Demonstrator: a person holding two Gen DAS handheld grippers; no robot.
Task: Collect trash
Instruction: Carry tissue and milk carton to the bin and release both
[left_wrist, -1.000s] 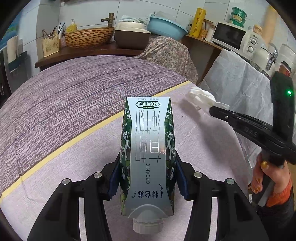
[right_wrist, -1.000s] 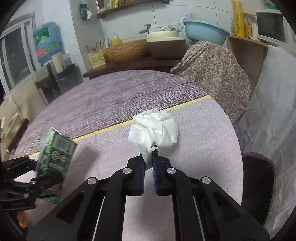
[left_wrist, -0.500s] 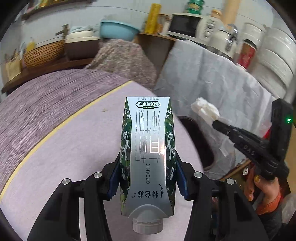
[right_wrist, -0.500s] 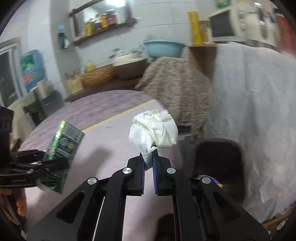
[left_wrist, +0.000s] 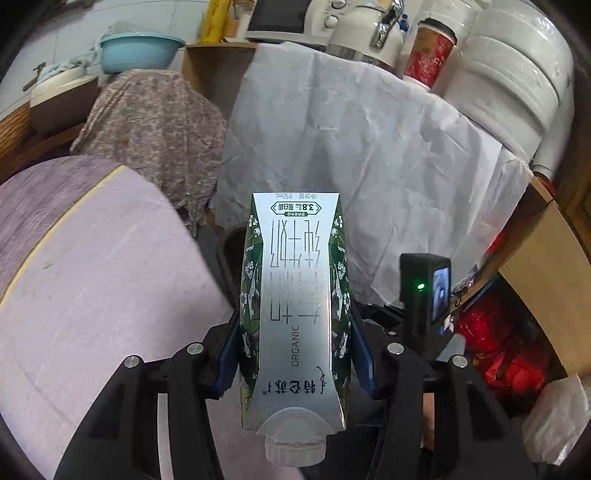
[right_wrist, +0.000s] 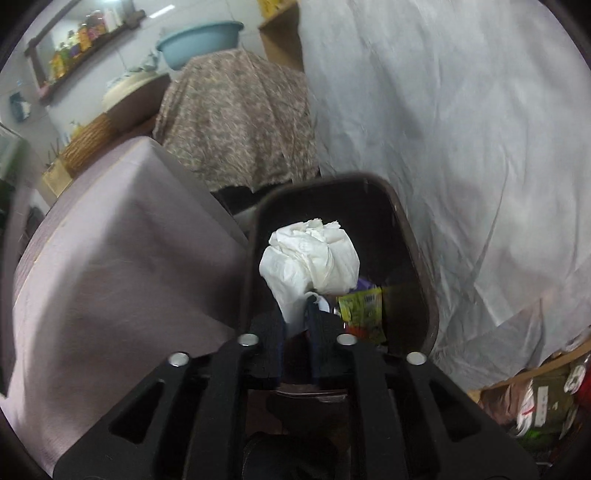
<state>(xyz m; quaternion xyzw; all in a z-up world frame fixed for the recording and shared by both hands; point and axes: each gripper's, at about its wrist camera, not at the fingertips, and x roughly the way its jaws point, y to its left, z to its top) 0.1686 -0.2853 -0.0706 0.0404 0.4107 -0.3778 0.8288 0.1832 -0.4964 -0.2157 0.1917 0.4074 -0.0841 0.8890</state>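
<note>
While the right gripper (right_wrist: 295, 325) hangs over the dark bin (right_wrist: 428, 295) beside the table (right_wrist: 110, 266), the step in hand looks like the drop: its jaws have just been opening, and the crumpled tissue (right_wrist: 310, 258) sits between them above the bin's mouth, its tail in the gap, though I cannot tell whether a pad touches it. To my eye the next move calls only for a clean release, perhaps a small shake if the paper clings. A white sheet (right_wrist: 461, 147) draped over furniture falls close along the bin's far side, and a patterned cloth (right_wrist: 240, 118) covers something behind it; neither seems to block the mouth. Wrappers (right_wrist: 362, 310) already lie at the bottom. In the left wrist view the left gripper (left_wrist: 295, 354) is clamped on the sides of a milk carton (left_wrist: 295, 302), cap toward the camera, held past the table's edge. That carton probably goes in after the tissue, so the right tool, whose camera body (left_wrist: 424, 302) shows just beside the carton, likely has to clear the mouth first.
</note>
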